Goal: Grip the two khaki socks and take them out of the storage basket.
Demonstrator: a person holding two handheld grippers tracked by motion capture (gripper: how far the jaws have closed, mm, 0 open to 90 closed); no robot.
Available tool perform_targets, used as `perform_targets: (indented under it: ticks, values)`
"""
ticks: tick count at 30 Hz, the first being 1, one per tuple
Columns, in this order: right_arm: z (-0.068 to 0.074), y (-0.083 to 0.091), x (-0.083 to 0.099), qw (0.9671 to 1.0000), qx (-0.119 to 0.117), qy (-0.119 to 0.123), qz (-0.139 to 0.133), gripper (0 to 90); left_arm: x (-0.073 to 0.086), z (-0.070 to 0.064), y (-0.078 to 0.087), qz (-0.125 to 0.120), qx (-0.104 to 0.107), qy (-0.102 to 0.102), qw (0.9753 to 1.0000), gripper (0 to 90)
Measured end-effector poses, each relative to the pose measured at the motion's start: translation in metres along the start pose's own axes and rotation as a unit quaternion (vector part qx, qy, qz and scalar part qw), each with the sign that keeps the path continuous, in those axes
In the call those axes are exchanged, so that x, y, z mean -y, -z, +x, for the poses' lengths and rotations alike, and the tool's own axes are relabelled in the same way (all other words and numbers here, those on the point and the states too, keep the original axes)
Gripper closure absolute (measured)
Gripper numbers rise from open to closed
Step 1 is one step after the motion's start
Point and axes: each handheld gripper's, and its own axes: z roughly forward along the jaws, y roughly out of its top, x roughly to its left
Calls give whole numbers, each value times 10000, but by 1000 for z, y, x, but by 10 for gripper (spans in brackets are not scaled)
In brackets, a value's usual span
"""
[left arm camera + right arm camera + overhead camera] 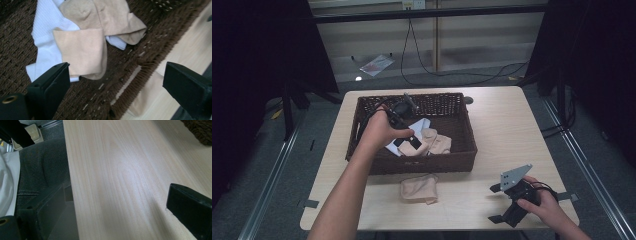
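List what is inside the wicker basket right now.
In the wicker basket lie beige socks on a white sock, with the open left gripper above them. Whatever lies beneath the pile is covered. Another beige sock lies outside on the table.

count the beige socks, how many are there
3: two lie in the wicker basket, one folded beige sock and another beige sock over white cloth; the third sock lies on the table. More may be hidden.

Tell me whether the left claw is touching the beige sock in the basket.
Apart. In the left gripper view the left claw stands open above the beige sock, nothing between its jaws.
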Motion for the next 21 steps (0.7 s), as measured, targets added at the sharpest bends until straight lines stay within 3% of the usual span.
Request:
perform_targets:
  ticks: [10, 21]
  values:
    - [-1, 0, 0, 10000, 4, 31, -24, 18, -3, 13, -17, -71, -56, 173, 9998, 59]
    - [-1, -1, 0, 10000, 9, 69, -21, 18, -9, 25, -34, 4, -156, 39, 9999, 86]
